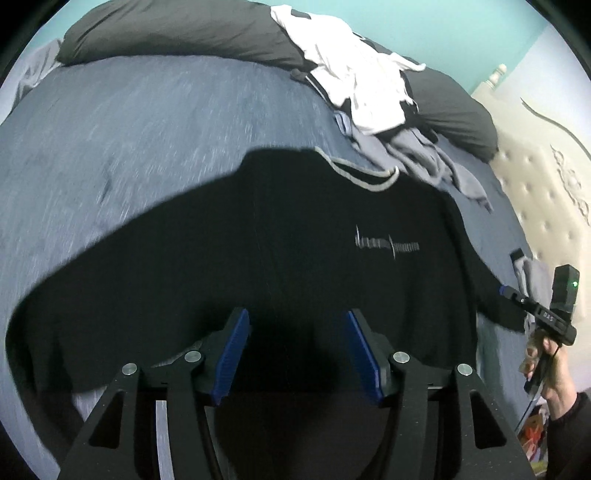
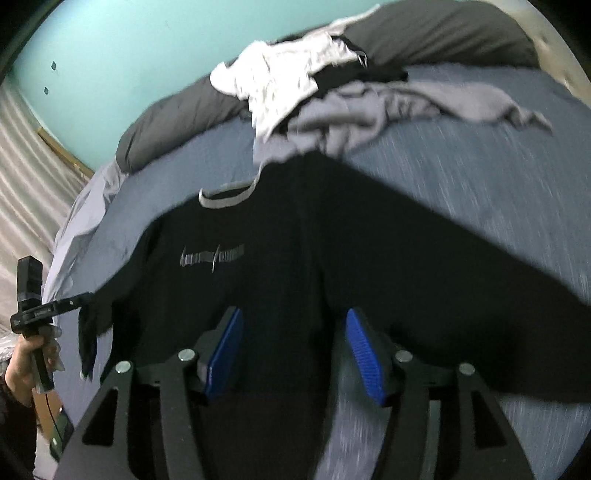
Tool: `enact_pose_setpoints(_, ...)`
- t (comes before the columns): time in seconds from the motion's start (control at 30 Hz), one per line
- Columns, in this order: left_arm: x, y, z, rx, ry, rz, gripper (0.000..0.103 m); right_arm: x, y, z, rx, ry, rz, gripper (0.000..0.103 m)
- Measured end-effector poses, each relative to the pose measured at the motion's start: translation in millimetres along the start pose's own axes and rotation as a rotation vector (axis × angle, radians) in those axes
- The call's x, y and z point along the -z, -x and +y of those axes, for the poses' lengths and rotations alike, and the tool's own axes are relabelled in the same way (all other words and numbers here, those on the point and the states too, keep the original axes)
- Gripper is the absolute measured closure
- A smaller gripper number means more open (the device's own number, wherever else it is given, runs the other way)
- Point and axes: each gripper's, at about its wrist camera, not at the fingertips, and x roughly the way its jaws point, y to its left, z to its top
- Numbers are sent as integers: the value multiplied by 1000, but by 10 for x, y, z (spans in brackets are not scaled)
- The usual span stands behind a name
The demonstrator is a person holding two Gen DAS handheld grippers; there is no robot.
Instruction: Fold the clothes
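Note:
A black long-sleeved shirt (image 1: 295, 229) with a grey collar and a grey chest print lies spread face up on the bed, sleeves out to both sides. My left gripper (image 1: 295, 325) hovers over its lower part, blue pads (image 1: 232, 354) apart with nothing between them. In the right wrist view the same shirt (image 2: 295, 240) lies below my right gripper (image 2: 293, 325), which is open and empty too. Each gripper shows at the edge of the other's view, held by a hand: the right gripper (image 1: 508, 291) by the shirt's sleeve end, the left gripper (image 2: 83, 297) by the other sleeve end.
A blue-grey bed cover (image 1: 129, 140) lies under the shirt. Behind the collar is a heap of white, grey and black clothes (image 1: 369, 92), also (image 2: 314, 96). Dark grey pillows (image 1: 177, 33) line the back. A cream tufted headboard (image 1: 535, 177) stands at the right, and a teal wall (image 2: 110, 55) behind.

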Motion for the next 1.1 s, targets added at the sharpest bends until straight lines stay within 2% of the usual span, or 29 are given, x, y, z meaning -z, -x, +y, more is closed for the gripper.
enact_pose_setpoints(0.2, 586, 224, 115, -2, 49, 45, 44, 623, 148, 58, -28, -36, 128, 39)
enact_pose_setpoints(0.37, 1043, 380, 90, 5, 42, 84, 43, 1056, 158, 143, -43, -37, 247, 39)
enact_pose_setpoints(0.47, 1290, 388, 78, 15, 51, 115, 43, 1247, 225, 183, -79, -67, 277, 39)
enact_pose_setpoints(0.7, 1777, 382, 48, 36, 69, 163, 43, 1661, 285, 316, -88, -81, 335, 39)
enact_pose_setpoints(1.03, 2164, 313, 91, 85, 127, 206, 43, 1942, 196, 456, -107, -126, 375, 39)
enact_pose_setpoints(1.1, 2213, 299, 97, 97, 138, 212, 39, 1967, 191, 485, -113, -126, 383, 39)
